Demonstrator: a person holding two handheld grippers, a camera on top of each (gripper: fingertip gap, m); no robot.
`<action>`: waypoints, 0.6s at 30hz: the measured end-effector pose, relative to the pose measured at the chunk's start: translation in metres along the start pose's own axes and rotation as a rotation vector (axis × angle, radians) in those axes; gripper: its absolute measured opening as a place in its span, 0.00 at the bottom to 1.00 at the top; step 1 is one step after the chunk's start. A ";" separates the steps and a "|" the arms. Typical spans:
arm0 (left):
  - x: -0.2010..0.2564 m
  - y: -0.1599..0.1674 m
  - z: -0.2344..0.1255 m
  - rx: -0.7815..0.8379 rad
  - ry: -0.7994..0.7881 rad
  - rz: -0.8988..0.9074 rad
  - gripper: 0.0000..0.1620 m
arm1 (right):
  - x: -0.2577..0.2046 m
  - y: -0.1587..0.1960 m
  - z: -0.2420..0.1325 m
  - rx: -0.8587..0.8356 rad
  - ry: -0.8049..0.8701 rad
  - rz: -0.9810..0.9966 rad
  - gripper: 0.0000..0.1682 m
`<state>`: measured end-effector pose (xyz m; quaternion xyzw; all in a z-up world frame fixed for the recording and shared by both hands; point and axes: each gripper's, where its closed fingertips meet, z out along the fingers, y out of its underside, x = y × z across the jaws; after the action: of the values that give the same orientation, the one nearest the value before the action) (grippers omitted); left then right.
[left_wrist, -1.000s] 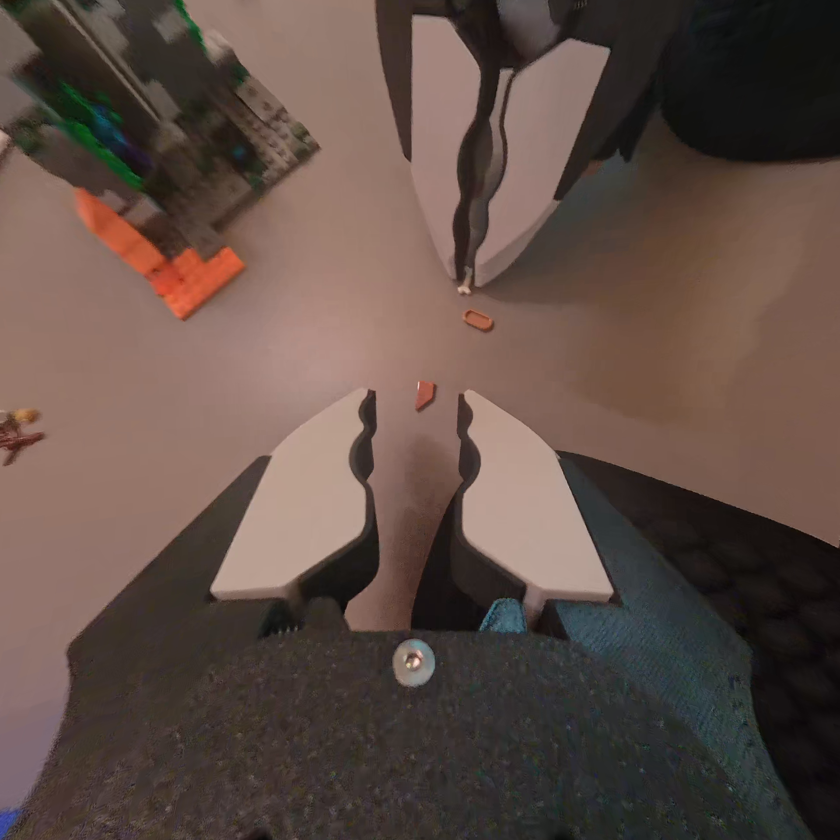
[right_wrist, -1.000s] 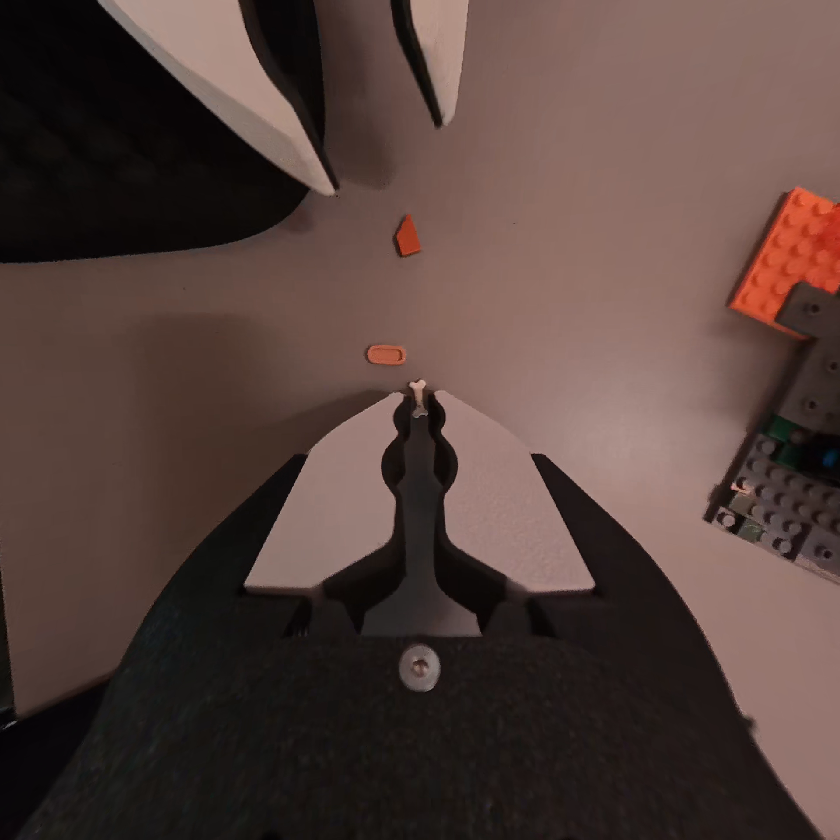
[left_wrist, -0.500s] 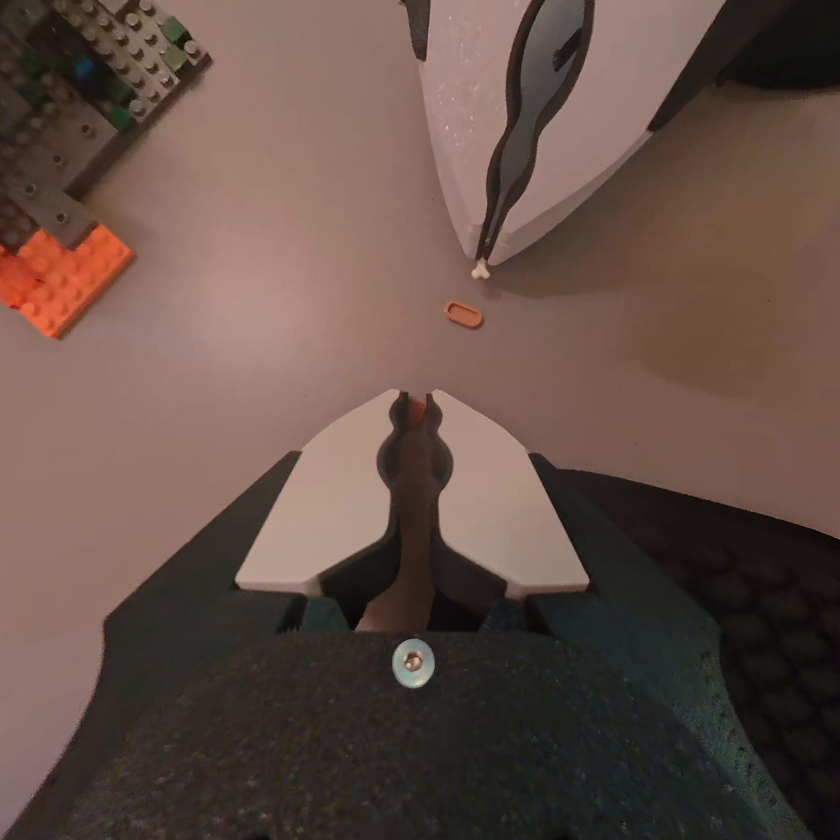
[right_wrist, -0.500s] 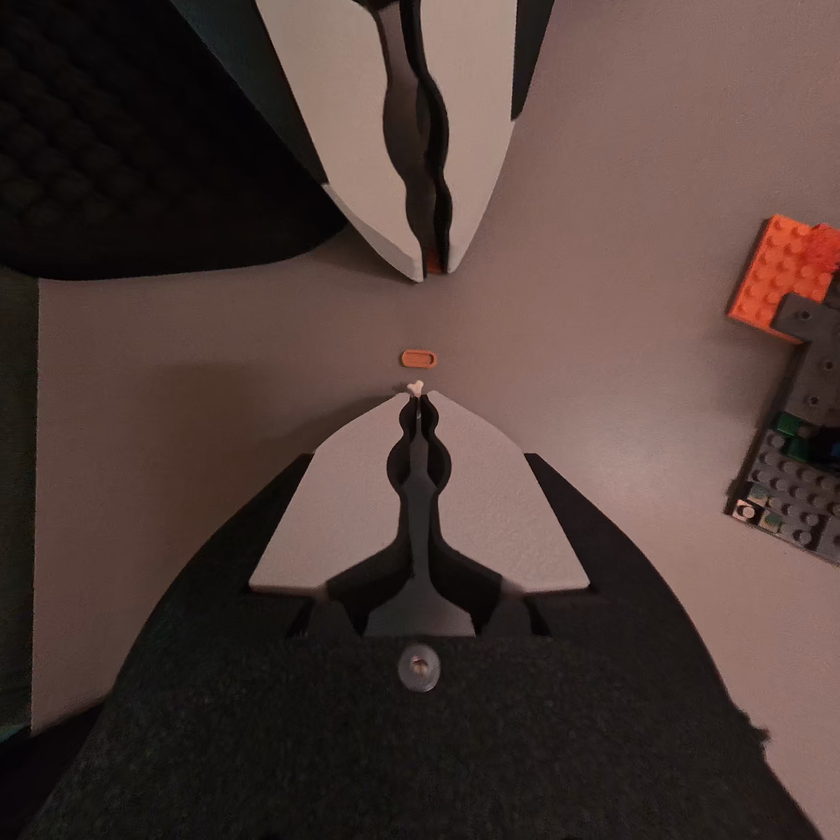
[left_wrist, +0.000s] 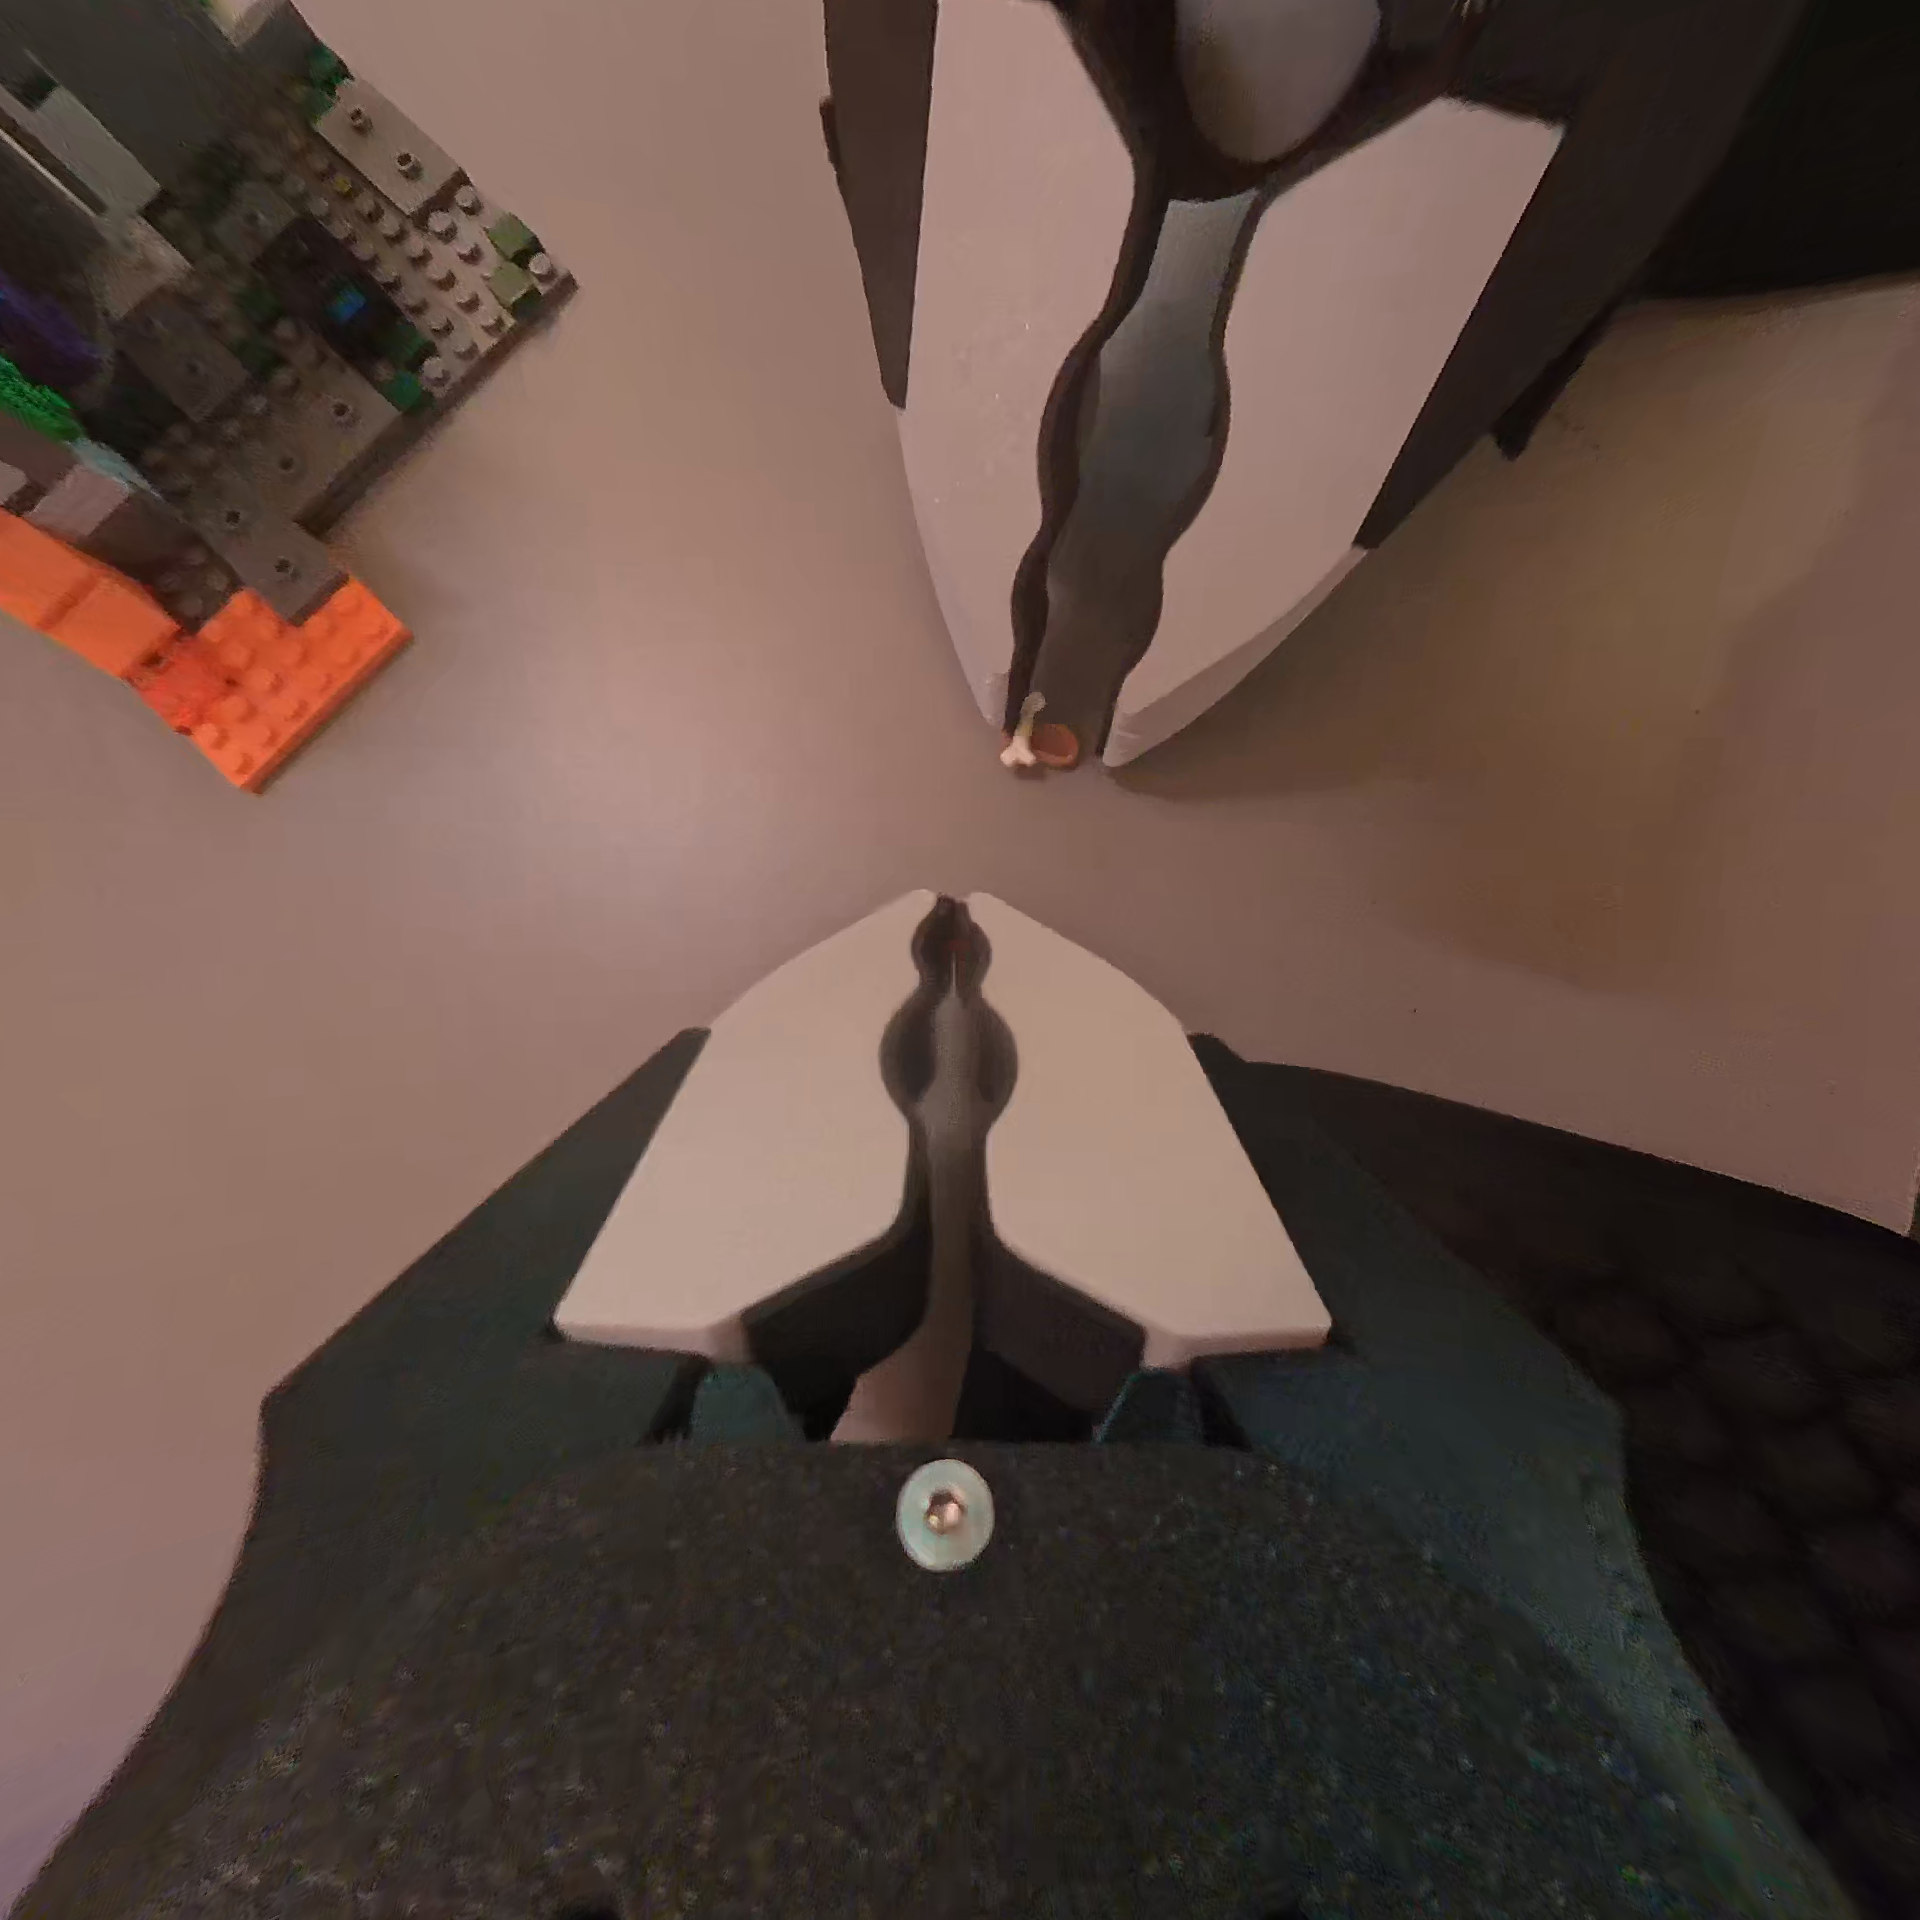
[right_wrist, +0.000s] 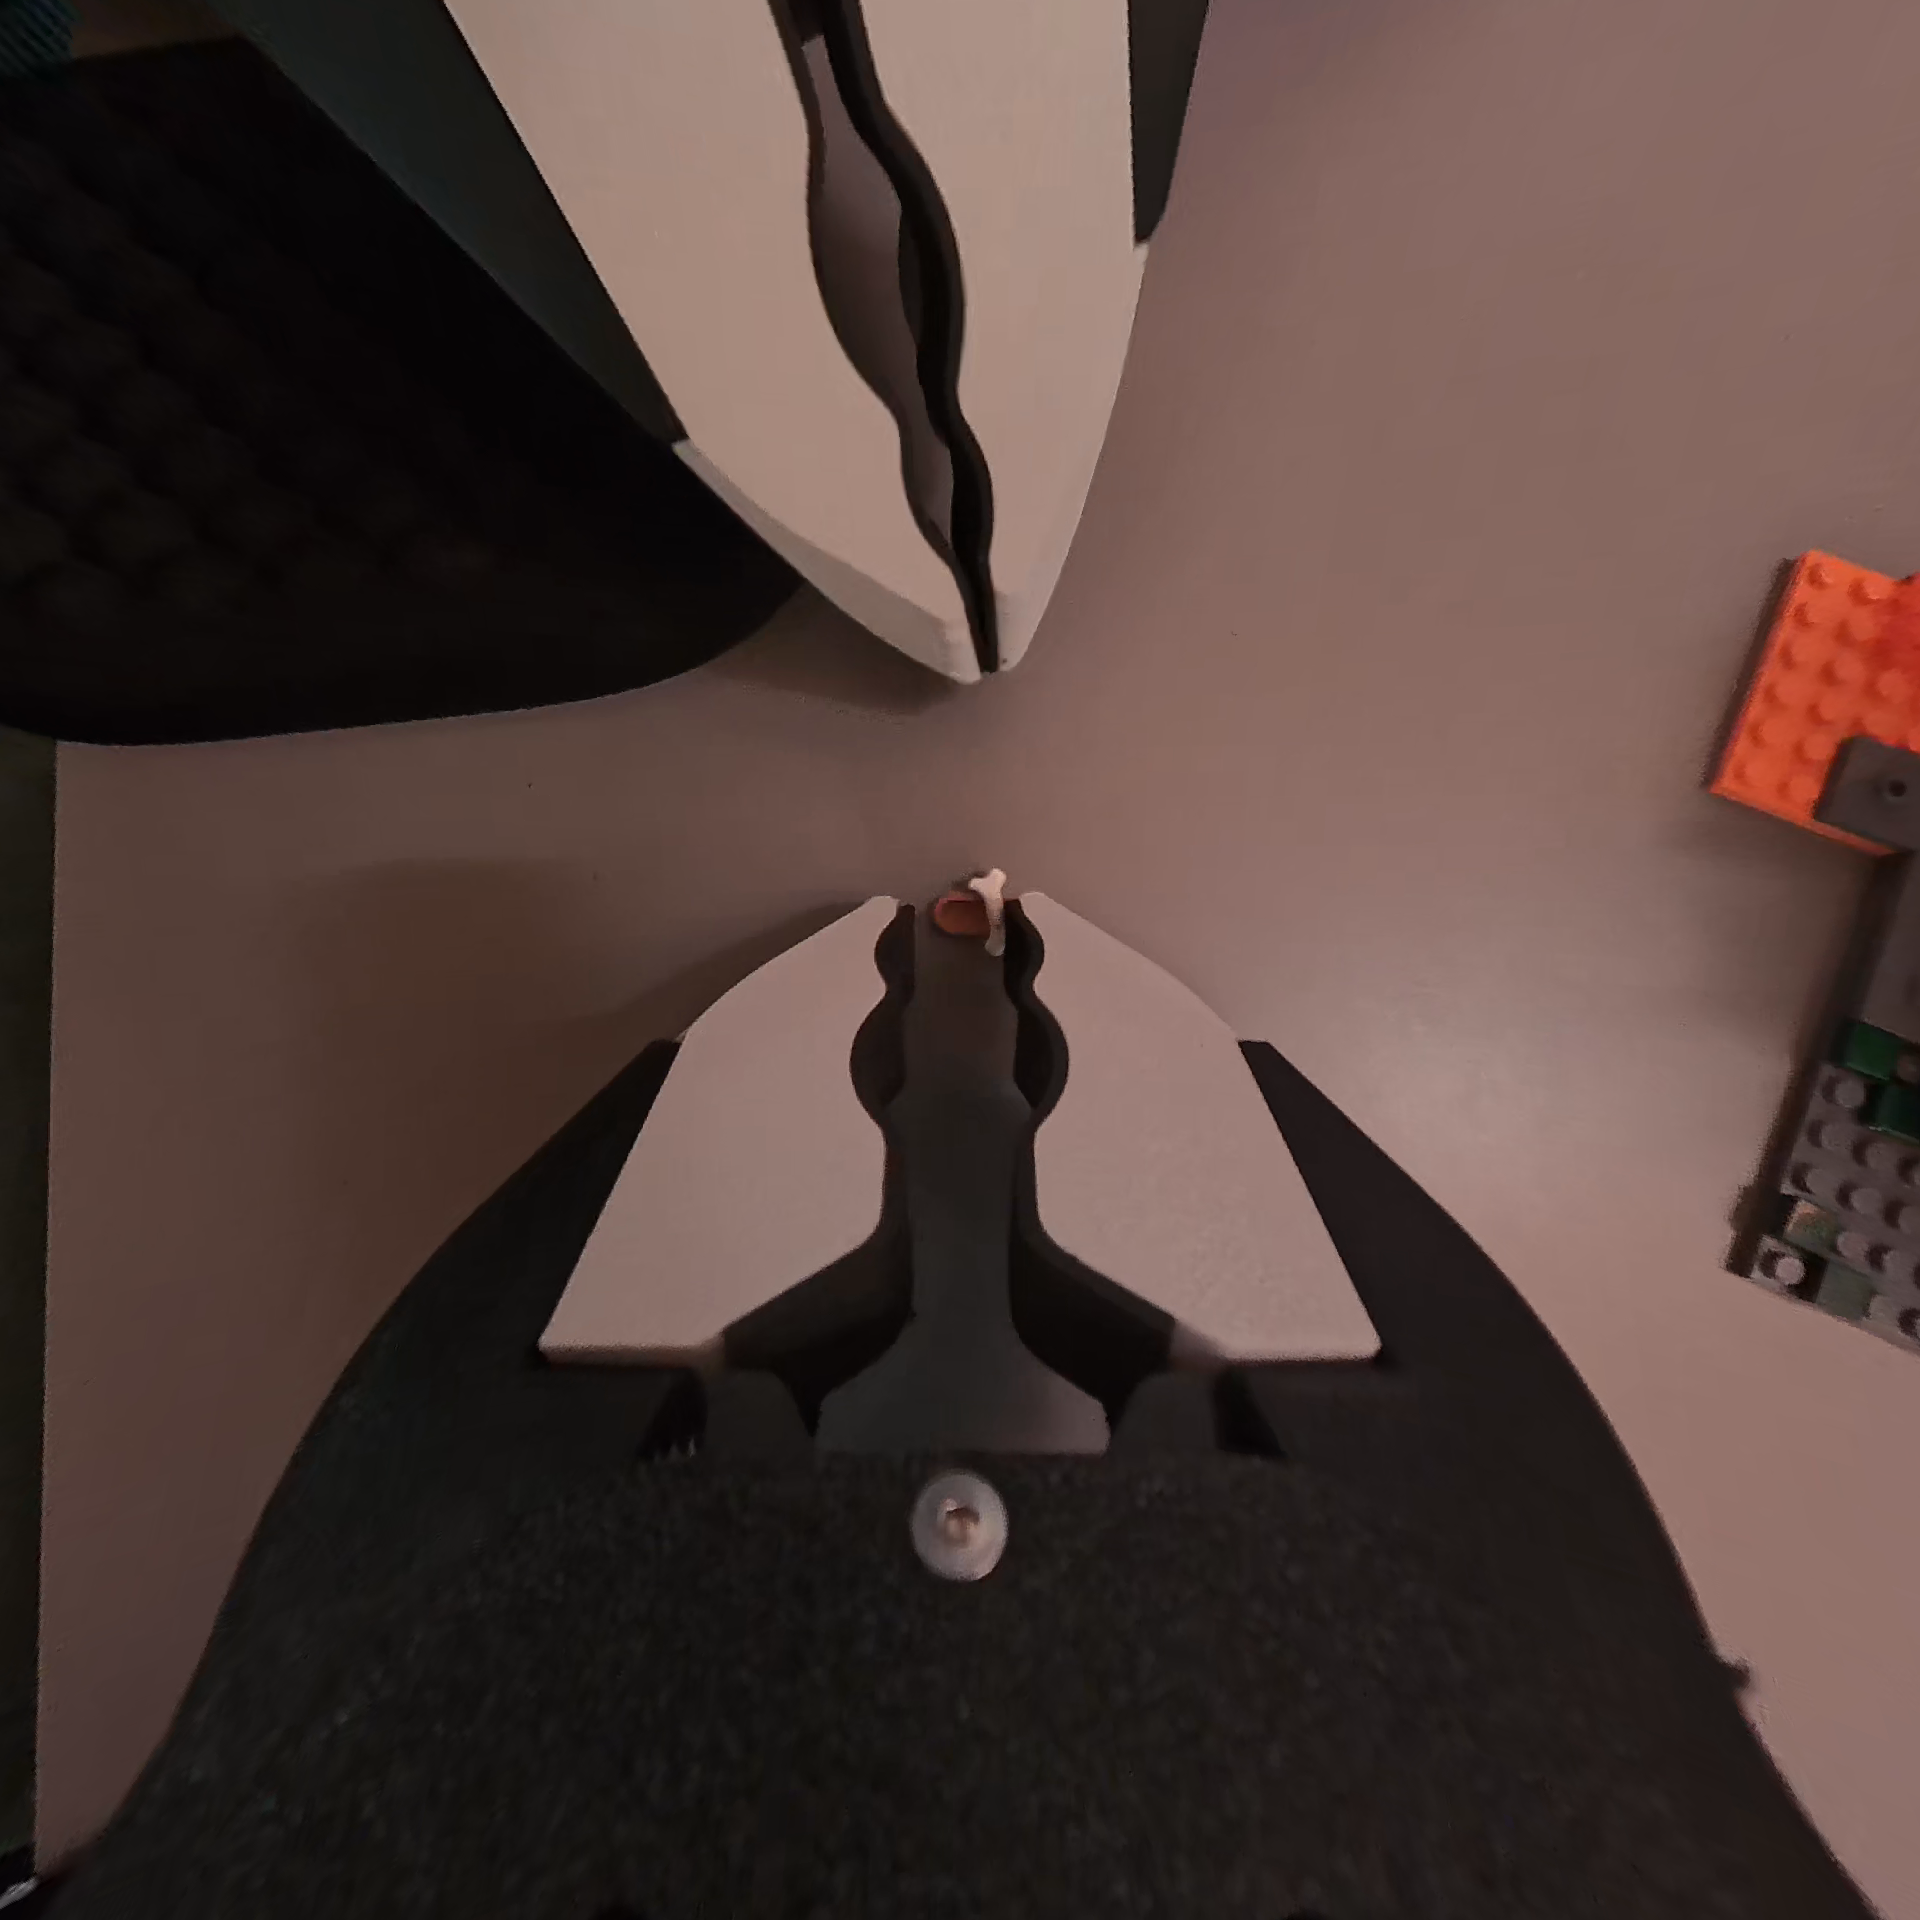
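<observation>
Since half a second ago the right hand-held gripper (right_wrist: 961, 902) has opened a bit and slid over the orange oval ring (right_wrist: 958, 914), now between its tips on the table (right_wrist: 1455, 520); a tiny white bone piece (right_wrist: 989, 902) sits at one fingertip. Facing it, the left hand-held gripper (left_wrist: 951, 902) points back, pinched on a small orange brick bit (left_wrist: 954, 943). These look light, stiff and fiddly; I'd grab by the edges. The brick build (left_wrist: 239, 416) sits well off.
</observation>
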<state>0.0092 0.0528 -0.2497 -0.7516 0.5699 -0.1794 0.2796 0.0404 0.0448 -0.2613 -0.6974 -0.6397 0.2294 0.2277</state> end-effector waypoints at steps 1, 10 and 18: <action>0.000 -0.001 -0.001 0.005 0.001 -0.001 0.00 | 0.000 0.000 0.001 0.000 0.003 0.002 0.10; -0.006 0.001 -0.010 0.028 -0.028 -0.013 0.00 | 0.003 -0.001 0.005 -0.021 0.015 0.011 0.10; -0.021 0.012 -0.020 0.001 -0.073 -0.033 0.10 | 0.002 -0.001 0.004 -0.017 0.022 -0.001 0.08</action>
<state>-0.0177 0.0662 -0.2407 -0.7669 0.5467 -0.1567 0.2976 0.0373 0.0474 -0.2642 -0.7014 -0.6393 0.2164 0.2289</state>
